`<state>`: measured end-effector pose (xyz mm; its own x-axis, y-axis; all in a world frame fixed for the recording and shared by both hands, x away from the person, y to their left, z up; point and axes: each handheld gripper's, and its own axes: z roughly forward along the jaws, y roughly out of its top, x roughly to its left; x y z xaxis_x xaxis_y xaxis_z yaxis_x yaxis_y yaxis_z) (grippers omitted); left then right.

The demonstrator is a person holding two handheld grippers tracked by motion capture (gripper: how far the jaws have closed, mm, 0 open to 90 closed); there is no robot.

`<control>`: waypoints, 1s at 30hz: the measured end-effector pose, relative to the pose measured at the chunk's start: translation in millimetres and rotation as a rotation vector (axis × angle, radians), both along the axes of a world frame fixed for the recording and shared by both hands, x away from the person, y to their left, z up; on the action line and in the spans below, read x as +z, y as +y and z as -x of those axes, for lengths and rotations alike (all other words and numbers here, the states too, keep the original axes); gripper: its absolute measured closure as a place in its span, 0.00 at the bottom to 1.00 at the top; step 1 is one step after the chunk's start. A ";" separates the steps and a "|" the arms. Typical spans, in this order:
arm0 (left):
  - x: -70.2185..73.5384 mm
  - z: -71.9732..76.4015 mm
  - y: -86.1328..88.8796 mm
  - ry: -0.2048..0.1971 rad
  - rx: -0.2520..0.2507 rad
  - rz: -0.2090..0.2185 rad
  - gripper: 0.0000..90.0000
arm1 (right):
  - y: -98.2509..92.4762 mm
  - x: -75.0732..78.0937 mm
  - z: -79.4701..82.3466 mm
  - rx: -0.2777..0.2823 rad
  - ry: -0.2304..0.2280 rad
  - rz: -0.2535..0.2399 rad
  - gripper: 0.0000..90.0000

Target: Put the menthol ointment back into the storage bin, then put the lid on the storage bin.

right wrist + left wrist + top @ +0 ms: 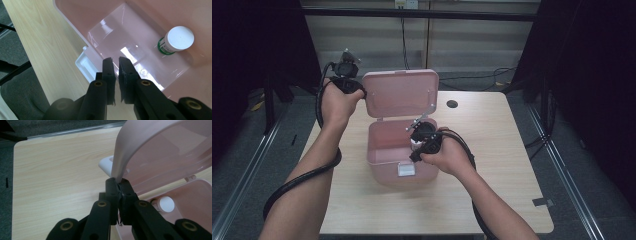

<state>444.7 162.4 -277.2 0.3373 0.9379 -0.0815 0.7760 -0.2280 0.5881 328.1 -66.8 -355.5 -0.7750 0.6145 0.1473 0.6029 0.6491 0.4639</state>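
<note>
While pinched by left claw (pixel 119 185), lid (pixel 401 93) upright (hinged behind)

The high view looks forward and down from above the person's side, taking in the whole worktop (pixel 492 165). The left gripper view sits close behind the left tool (pixel 119 185), facing the pink box's lid (pixel 160 150). The right gripper view peers down past the right tool (pixel 117 65) into the same pink box (pixel 150 32), which all views share.
</note>
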 end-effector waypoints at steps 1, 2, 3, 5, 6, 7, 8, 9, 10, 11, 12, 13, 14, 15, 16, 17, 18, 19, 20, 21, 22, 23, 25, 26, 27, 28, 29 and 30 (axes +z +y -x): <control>0.0 0.5 0.1 -0.001 -0.001 -0.001 0.97 | 0.2 0.1 0.1 0.000 0.002 0.002 0.93; 0.1 1.0 -0.1 -0.002 0.001 0.003 0.97 | 0.3 0.1 0.2 0.000 0.002 0.001 0.93; 0.0 1.5 -0.2 -0.004 0.000 -0.001 0.97 | 0.4 0.1 0.3 -0.002 0.002 0.000 0.93; 0.1 2.5 -0.2 -0.007 -0.002 0.000 0.97 | 0.7 0.3 0.7 0.000 -0.001 0.006 0.93; -0.2 3.1 -0.2 -0.009 -0.003 -0.002 0.97 | 0.7 0.2 0.8 -0.004 -0.003 0.005 0.93; -0.5 3.6 -0.3 -0.013 0.001 0.004 0.97 | 0.9 0.3 1.0 -0.002 -0.004 0.005 0.93; -0.5 4.2 0.2 -0.011 -0.001 0.004 0.97 | 1.1 0.3 1.2 -0.002 -0.005 0.007 0.93; -0.5 4.7 0.6 -0.010 -0.005 0.003 0.97 | 1.1 0.3 1.1 -0.004 -0.004 0.006 0.93; -0.1 5.3 0.9 -0.007 -0.006 0.007 0.97 | 1.1 0.3 1.0 -0.002 -0.004 0.006 0.93; 0.1 6.3 1.0 -0.006 -0.005 0.007 0.97 | 1.2 0.3 0.8 -0.004 -0.004 0.006 0.93; 0.2 6.8 1.0 -0.006 -0.008 0.006 0.97 | 1.2 0.3 0.5 -0.005 -0.005 0.009 0.93; 0.1 7.4 0.9 -0.009 -0.007 0.007 0.97 | 1.3 0.3 0.3 -0.004 -0.005 0.009 0.93; 0.0 8.4 0.6 -0.010 -0.003 0.010 0.97 | 1.5 0.5 0.1 -0.003 -0.004 0.011 0.93; 0.2 9.1 1.1 -0.008 -0.009 0.008 0.97 | 1.6 0.5 -0.2 -0.002 -0.005 0.011 0.93; 0.0 9.9 1.3 -0.010 -0.008 0.012 0.97 | 2.0 0.6 -0.1 -0.002 -0.004 0.014 0.93; -0.2 10.8 1.4 -0.011 -0.007 0.013 0.97 | 2.4 0.6 0.0 -0.006 -0.003 0.011 0.93; -0.3 11.6 1.8 -0.011 -0.008 0.016 0.97 | 2.2 0.6 -0.1 -0.003 -0.006 0.015 0.93; -0.3 12.4 2.2 -0.011 -0.008 0.020 0.97 | 2.6 0.6 0.2 -0.005 -0.004 0.012 0.93; -0.5 13.1 2.4 -0.011 -0.010 0.020 0.97 | 2.6 0.7 0.3 -0.004 -0.005 0.013 0.93; -0.5 13.8 2.4 -0.011 -0.009 0.021 0.97 | 2.5 0.7 0.3 -0.003 -0.007 0.016 0.93; -0.5 14.5 2.1 -0.013 -0.007 0.020 0.97 | 2.7 0.7 0.3 -0.002 -0.007 0.017 0.93; -0.7 15.0 2.2 -0.013 -0.009 0.019 0.97 | 2.8 0.7 0.4 -0.001 -0.008 0.017 0.93; -0.8 15.8 2.4 -0.012 -0.009 0.023 0.97 | 2.9 0.6 0.4 -0.003 -0.007 0.017 0.93; -0.8 16.1 2.6 -0.011 -0.012 0.023 0.96 | 3.0 0.5 0.3 -0.003 -0.007 0.014 0.93; -0.7 16.4 2.8 -0.010 -0.013 0.023 0.96 | 3.2 0.6 0.4 -0.005 -0.007 0.016 0.93; -0.8 16.7 3.1 -0.008 -0.015 0.023 0.96 | 3.4 0.5 0.4 -0.005 -0.007 0.016 0.93; -0.8 17.1 3.2 -0.008 -0.015 0.025 0.96 | 3.8 0.6 0.6 -0.009 -0.008 0.016 0.93; -0.9 17.5 3.3 -0.007 -0.016 0.027 0.96 | 3.9 0.6 0.4 -0.008 -0.007 0.014 0.93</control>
<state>427.1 165.7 -278.0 0.3532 0.9297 -0.1044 0.7681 -0.2245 0.5996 327.7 -62.9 -354.9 -0.7710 0.6227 0.1336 0.6050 0.6506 0.4591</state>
